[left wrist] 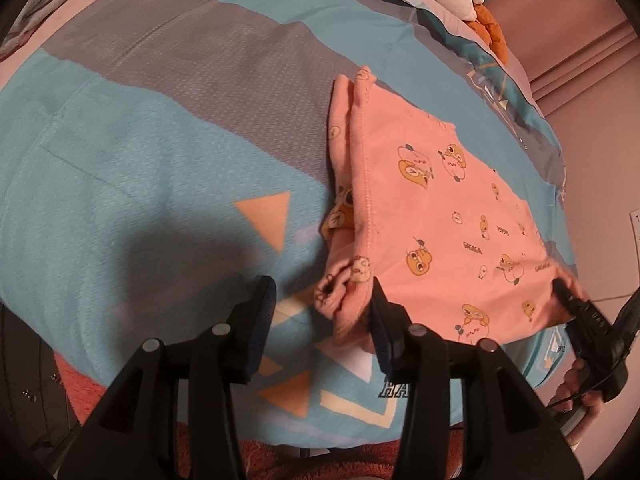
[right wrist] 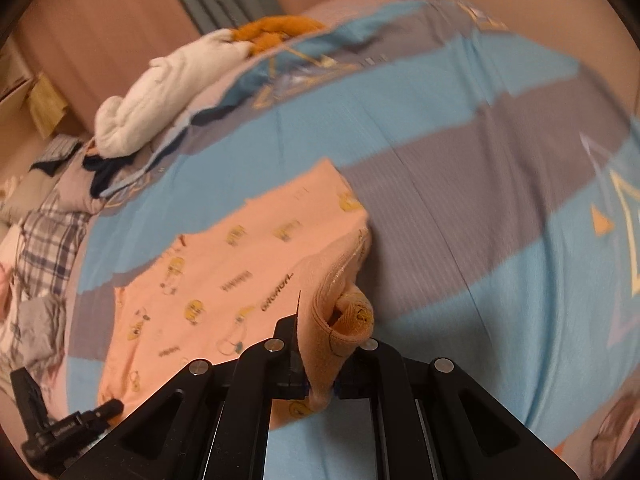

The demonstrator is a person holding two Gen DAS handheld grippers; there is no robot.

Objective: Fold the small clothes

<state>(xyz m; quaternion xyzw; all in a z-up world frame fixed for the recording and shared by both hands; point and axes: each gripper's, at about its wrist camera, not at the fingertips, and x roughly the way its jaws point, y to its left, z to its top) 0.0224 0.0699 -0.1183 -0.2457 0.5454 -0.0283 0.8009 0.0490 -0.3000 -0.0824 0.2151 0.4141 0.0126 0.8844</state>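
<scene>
Pink garment [left wrist: 436, 216] printed with small yellow cartoon figures lies spread on the bed [left wrist: 160, 152], over the blue and grey striped cover. Its near left edge is doubled over along a stitched hem, with a rumpled cuff just in front of the left gripper [left wrist: 320, 312]. That gripper's fingers [left wrist: 262, 316] stand apart with nothing pressed between them; the right-hand finger sits right at the garment's near edge, the other over bare cover beside an orange triangle print [left wrist: 268, 220].

At the garment's near right corner, the right gripper [right wrist: 320, 388] has its fingers clenched on a fold of the pink cloth, which bunches up into a loop just above them. In the left wrist view this gripper [left wrist: 572, 300] shows dark at that corner, with a hand [left wrist: 576, 388] behind it.

Beyond the garment, at the bed's far edge, rest a white bundle [right wrist: 160, 92] and an orange plush thing [right wrist: 276, 28]. Plaid cloth [right wrist: 44, 240] lies off to the garment's left in the right wrist view.
</scene>
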